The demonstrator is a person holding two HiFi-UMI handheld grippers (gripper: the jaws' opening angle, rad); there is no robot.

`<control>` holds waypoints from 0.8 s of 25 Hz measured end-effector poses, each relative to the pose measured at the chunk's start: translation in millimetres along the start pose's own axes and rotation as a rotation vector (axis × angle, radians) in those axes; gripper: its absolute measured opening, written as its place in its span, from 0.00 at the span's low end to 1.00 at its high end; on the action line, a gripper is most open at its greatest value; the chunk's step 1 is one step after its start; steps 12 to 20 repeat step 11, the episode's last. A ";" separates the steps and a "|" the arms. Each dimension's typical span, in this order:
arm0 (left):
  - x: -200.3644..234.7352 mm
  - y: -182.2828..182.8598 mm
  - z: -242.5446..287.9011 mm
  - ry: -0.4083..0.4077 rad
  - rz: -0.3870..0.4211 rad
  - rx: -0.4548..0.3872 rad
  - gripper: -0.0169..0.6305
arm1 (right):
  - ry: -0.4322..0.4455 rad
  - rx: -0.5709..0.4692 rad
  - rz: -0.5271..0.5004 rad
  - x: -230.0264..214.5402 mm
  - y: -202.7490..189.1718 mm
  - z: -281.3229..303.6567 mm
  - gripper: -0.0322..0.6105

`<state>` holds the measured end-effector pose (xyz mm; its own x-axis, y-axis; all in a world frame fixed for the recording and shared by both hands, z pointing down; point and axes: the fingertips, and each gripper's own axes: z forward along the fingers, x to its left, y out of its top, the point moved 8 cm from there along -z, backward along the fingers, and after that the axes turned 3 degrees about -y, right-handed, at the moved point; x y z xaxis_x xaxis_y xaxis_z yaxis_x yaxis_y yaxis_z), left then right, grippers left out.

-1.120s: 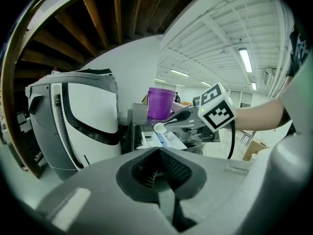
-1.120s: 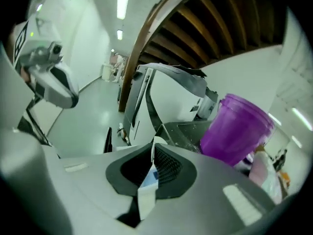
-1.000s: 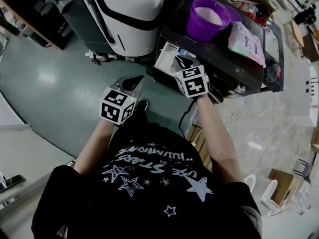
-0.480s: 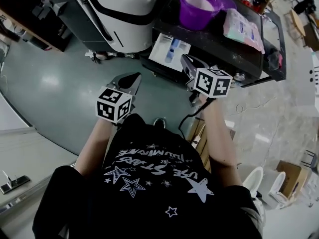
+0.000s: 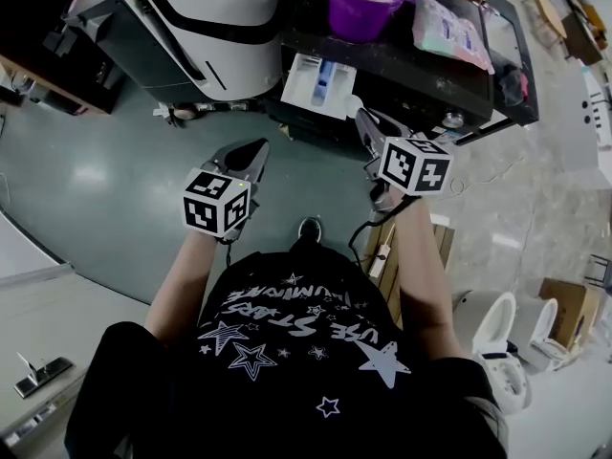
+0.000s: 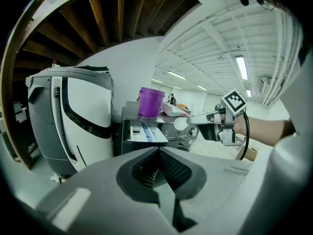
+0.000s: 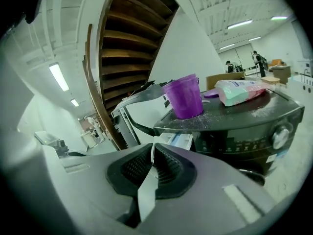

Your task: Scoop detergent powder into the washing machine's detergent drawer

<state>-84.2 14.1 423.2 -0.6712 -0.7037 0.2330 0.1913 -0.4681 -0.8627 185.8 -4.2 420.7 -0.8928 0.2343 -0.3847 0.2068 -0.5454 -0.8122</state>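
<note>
Honestly, I'd keep the small white plastic scoop (image 6: 180, 124) level and line it up over the open white detergent drawer (image 5: 316, 82) before tipping. The right gripper (image 5: 369, 124) is clamped on the scoop's handle. The left gripper (image 5: 251, 151) is pinched closed on nothing. The purple plastic powder tub (image 5: 361, 3) sits on top of the black washing machine (image 5: 430, 70).

Left gripper (image 5: 249, 153): jaws together, empty, down-left of the detergent drawer (image 5: 316, 82).
Right gripper (image 5: 371, 130): clamped on scoop (image 6: 180, 124) handle, just right of it.
</note>
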 end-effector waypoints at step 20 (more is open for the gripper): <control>2.5 -33.8 -74.3 -0.028 0.004 0.017 0.03 | -0.033 -0.005 0.043 68.9 -47.4 -32.3 0.11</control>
